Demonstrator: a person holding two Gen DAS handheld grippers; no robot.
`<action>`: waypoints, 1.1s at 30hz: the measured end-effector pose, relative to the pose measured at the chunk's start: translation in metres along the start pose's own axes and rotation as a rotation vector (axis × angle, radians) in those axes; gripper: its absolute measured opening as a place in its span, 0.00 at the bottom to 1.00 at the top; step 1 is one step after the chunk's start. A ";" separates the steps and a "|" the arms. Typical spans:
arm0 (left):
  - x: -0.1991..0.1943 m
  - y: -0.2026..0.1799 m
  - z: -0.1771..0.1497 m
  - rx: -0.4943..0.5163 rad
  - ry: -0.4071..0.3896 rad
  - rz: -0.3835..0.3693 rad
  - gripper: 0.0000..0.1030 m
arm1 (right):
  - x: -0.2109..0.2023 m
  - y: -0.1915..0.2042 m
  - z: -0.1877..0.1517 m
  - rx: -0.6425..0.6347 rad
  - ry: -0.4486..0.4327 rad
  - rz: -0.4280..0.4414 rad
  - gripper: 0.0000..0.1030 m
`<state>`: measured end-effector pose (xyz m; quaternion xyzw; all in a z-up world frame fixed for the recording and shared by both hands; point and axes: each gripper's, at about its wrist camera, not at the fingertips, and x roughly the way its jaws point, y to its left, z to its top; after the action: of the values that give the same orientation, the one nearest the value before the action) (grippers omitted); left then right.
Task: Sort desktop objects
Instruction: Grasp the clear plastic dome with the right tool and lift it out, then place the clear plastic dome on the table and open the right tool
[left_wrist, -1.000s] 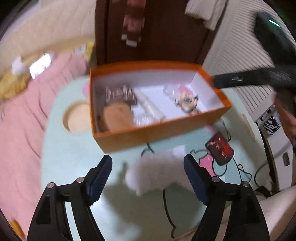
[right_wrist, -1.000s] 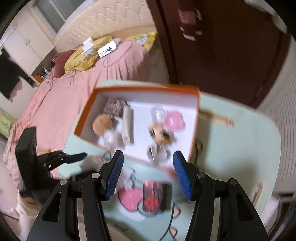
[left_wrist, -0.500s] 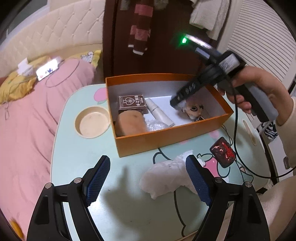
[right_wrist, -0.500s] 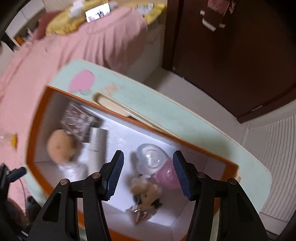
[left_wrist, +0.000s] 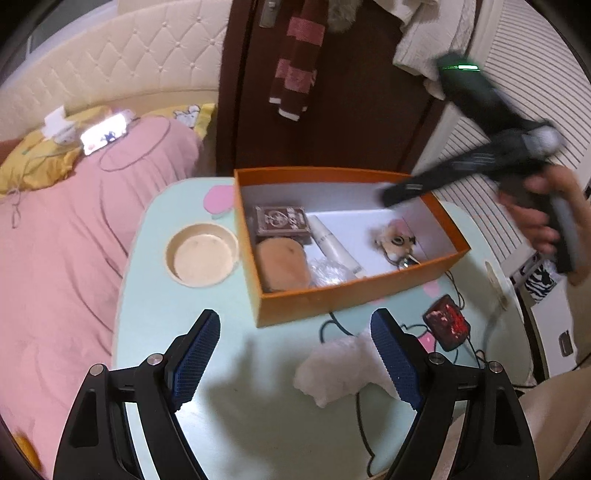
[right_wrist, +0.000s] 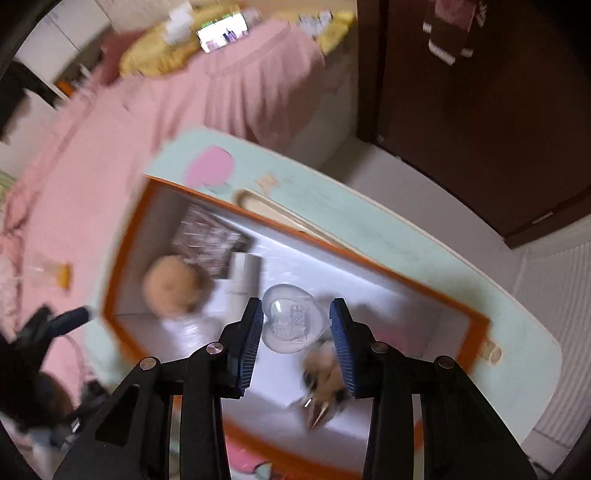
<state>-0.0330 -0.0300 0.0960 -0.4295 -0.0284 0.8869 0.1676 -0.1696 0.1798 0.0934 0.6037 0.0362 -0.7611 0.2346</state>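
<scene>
An orange box (left_wrist: 354, 291) with a white inside stands on the mint table (left_wrist: 155, 317). It holds a dark card pack (left_wrist: 281, 220), a tan puff (left_wrist: 282, 264), a white tube (left_wrist: 332, 245) and a small doll (left_wrist: 397, 242). My right gripper (right_wrist: 295, 328) is over the box (right_wrist: 125, 229), shut on a clear heart-shaped case (right_wrist: 293, 325). It shows blurred in the left wrist view (left_wrist: 458, 177). My left gripper (left_wrist: 295, 354) is open and empty above the table's front, near a white fluffy thing (left_wrist: 332, 373) and a red-black case (left_wrist: 447, 326).
A round cream dish (left_wrist: 201, 254) sits left of the box. Black cables (left_wrist: 358, 410) cross the table's front right. A pink bed (left_wrist: 55, 229) lies to the left, a dark wardrobe (left_wrist: 332, 85) stands behind, and a white slatted unit (left_wrist: 517, 74) is at the right.
My right gripper has closed on the clear heart case in the box and lifted it. My left gripper has drawn back a little and stayed open.
</scene>
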 end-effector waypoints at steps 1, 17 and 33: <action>-0.001 0.001 0.003 -0.001 -0.006 0.008 0.81 | -0.010 0.003 -0.008 -0.005 -0.012 0.029 0.38; 0.012 -0.029 0.091 0.075 0.065 -0.018 0.81 | 0.033 0.064 -0.128 -0.131 0.054 0.007 0.38; 0.098 -0.121 0.124 0.363 0.291 -0.105 0.74 | -0.033 -0.004 -0.168 -0.011 -0.184 0.258 0.44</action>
<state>-0.1522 0.1272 0.1239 -0.5135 0.1339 0.7964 0.2901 -0.0144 0.2505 0.0779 0.5298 -0.0589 -0.7765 0.3359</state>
